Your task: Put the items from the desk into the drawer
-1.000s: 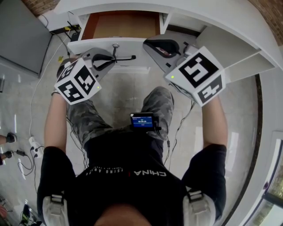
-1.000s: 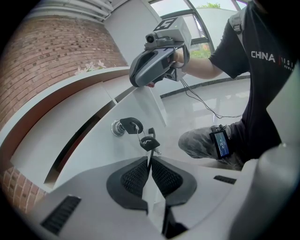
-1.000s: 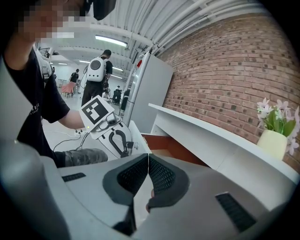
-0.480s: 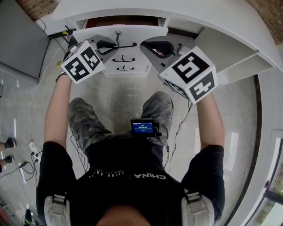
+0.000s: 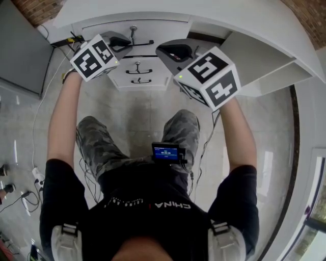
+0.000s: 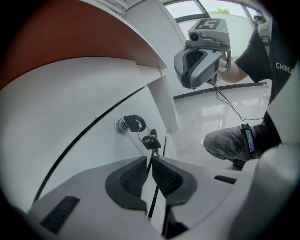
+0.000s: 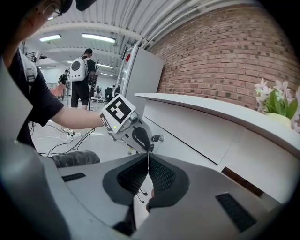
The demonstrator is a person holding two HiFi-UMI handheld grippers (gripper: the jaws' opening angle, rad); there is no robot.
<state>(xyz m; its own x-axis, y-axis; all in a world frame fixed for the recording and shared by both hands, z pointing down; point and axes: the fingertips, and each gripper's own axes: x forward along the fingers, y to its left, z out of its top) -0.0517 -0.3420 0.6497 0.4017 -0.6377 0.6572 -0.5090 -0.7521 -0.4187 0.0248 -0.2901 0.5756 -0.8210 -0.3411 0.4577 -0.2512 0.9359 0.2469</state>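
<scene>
The top drawer (image 5: 153,26) of the white desk stands closed, with a key (image 5: 133,30) in the lock on its front. My left gripper (image 5: 125,41) is at that front, shut on the thin black drawer handle (image 5: 145,43). In the left gripper view the handle (image 6: 157,194) runs between the pads, and the key (image 6: 135,123) with its hanging fob sits just above. My right gripper (image 5: 170,51) hovers to the right of the handle, shut with nothing in it (image 7: 148,172). No loose items show on the desk.
Two lower drawers (image 5: 136,72) with black handles sit under the top one. The white curved desk top (image 5: 214,12) runs overhead and to the right. A grey cabinet (image 5: 20,41) and floor cables (image 5: 38,127) are at the left. Flowers (image 7: 276,101) stand on the counter.
The drawer has slid in from open to closed, and its brown inside no longer shows. Both grippers moved forward toward the desk, the left one keeping hold of the handle.
</scene>
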